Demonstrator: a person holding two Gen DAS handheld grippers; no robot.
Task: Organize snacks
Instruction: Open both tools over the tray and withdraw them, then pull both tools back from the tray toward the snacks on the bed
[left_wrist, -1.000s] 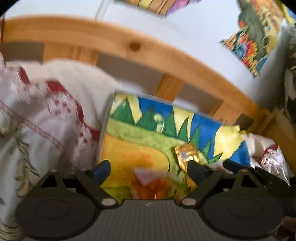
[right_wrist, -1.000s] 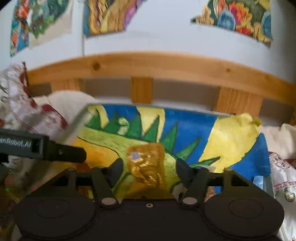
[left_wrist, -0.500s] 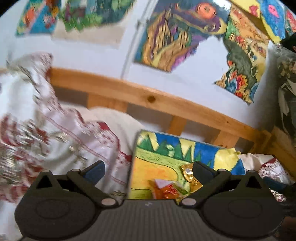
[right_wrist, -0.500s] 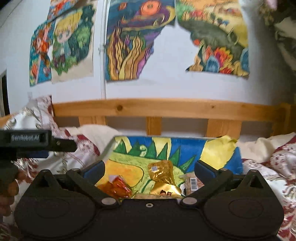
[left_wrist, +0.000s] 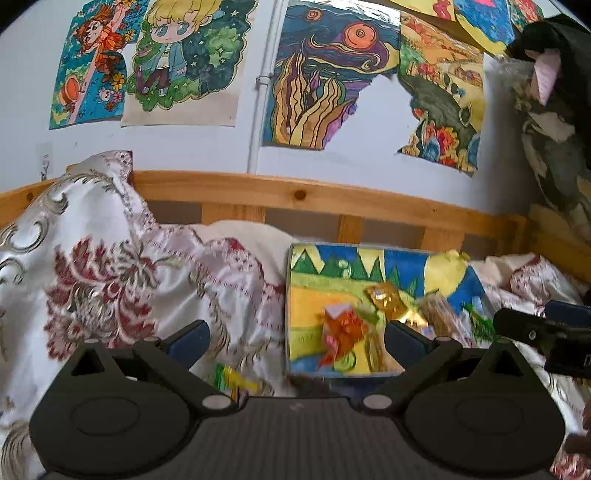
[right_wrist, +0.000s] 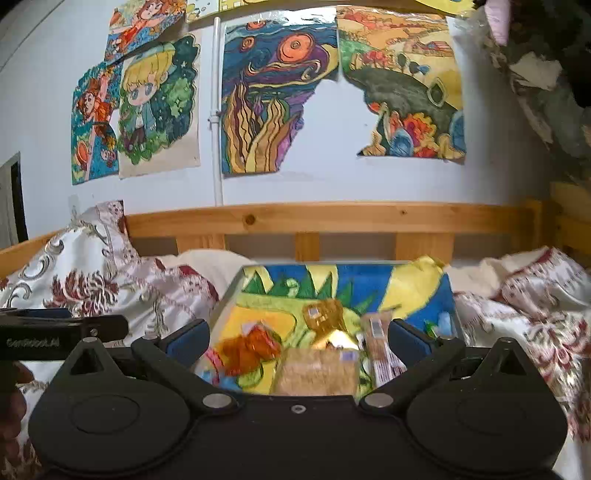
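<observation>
A painted board (left_wrist: 310, 291) (right_wrist: 413, 291) lies on the bed and carries several snacks. An orange packet (left_wrist: 341, 328) (right_wrist: 251, 349), a gold foil packet (left_wrist: 388, 299) (right_wrist: 325, 314), a tan cracker pack (right_wrist: 317, 371) and a slim wrapped bar (right_wrist: 380, 350) lie on it. My left gripper (left_wrist: 295, 341) is open and empty, above the board's left edge. My right gripper (right_wrist: 297, 341) is open and empty, held back above the snacks. The right gripper also shows in the left wrist view (left_wrist: 532, 332).
A patterned quilt (left_wrist: 110, 273) (right_wrist: 535, 314) is bunched on both sides of the board. A wooden bed rail (left_wrist: 332, 199) (right_wrist: 332, 218) runs behind it, below a wall with paintings. A yellow-green wrapper (left_wrist: 232, 380) lies on the quilt left of the board.
Both grippers have pulled back and up from the board, so more of the bed and wall shows. The right gripper has opened wide, leaving the gold packet on the board.
</observation>
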